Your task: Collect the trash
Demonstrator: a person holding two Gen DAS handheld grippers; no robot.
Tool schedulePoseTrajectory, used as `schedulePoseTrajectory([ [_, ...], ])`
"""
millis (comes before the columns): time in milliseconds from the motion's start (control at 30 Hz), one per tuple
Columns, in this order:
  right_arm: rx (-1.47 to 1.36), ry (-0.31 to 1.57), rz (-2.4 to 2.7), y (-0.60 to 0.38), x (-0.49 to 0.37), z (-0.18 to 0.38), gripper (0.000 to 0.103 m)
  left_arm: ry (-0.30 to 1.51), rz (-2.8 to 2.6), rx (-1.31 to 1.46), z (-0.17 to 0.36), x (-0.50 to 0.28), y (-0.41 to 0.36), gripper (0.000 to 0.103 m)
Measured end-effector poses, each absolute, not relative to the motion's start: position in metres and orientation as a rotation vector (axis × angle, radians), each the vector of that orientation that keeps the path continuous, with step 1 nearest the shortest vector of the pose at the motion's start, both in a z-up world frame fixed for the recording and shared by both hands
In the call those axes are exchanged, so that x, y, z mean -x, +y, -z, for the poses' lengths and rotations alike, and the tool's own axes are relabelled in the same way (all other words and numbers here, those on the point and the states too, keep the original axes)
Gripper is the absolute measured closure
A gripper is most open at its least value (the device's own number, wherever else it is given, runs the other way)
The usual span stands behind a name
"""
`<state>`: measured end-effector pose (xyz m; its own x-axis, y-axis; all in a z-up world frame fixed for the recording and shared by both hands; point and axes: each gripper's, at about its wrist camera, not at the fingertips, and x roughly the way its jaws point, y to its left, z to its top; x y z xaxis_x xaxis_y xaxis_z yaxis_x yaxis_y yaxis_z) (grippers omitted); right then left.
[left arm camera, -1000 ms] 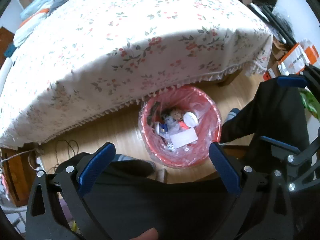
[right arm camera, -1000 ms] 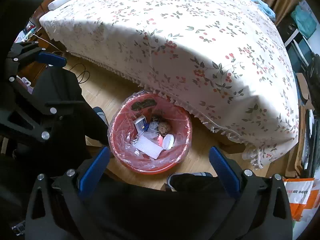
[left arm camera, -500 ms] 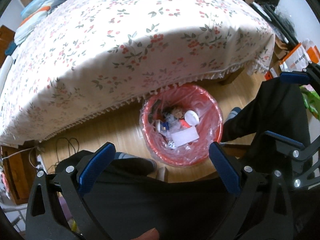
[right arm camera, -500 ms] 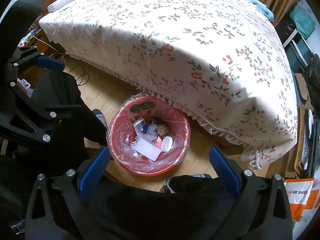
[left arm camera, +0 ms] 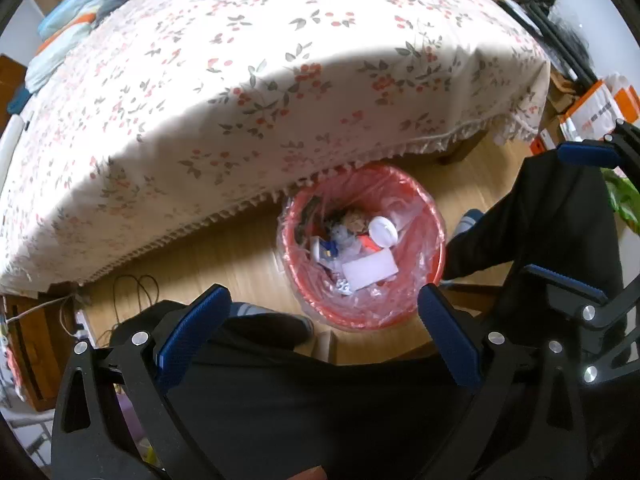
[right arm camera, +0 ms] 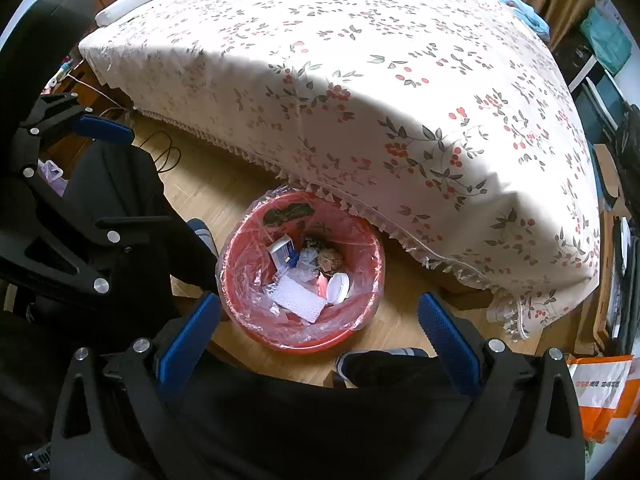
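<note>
A red bin lined with clear plastic stands on the wood floor, partly under the fringe of the floral cloth. Inside lie a white flat packet, a white round lid, a small blue-and-white box and crumpled scraps. My left gripper hangs open above the bin's near rim, nothing between its blue pads. My right gripper is open too, likewise high over the bin. Each gripper shows in the other's view: the right one, the left one.
A table under a white floral cloth fills the far half. A person's dark-trousered legs and shoes flank the bin. Cables lie on the floor at left. Orange-and-white bags sit at right.
Both grippers have drawn slightly up and back, so the bin sits a little lower and smaller in view. Both stay open and the bin's contents are unchanged.
</note>
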<state>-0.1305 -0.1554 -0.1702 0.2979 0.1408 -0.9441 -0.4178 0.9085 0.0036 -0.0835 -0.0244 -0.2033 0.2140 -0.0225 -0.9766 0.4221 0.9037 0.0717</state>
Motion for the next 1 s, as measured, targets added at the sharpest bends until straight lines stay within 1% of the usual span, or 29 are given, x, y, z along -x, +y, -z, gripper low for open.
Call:
schedulePoseTrajectory([
  [1000, 0.261, 1.218, -0.374, -0.1569, 0.1288, 0.1712, 0.005, 1.312, 0.344, -0.367, 0.2011, 0.0842, -0.0299, 0.006],
])
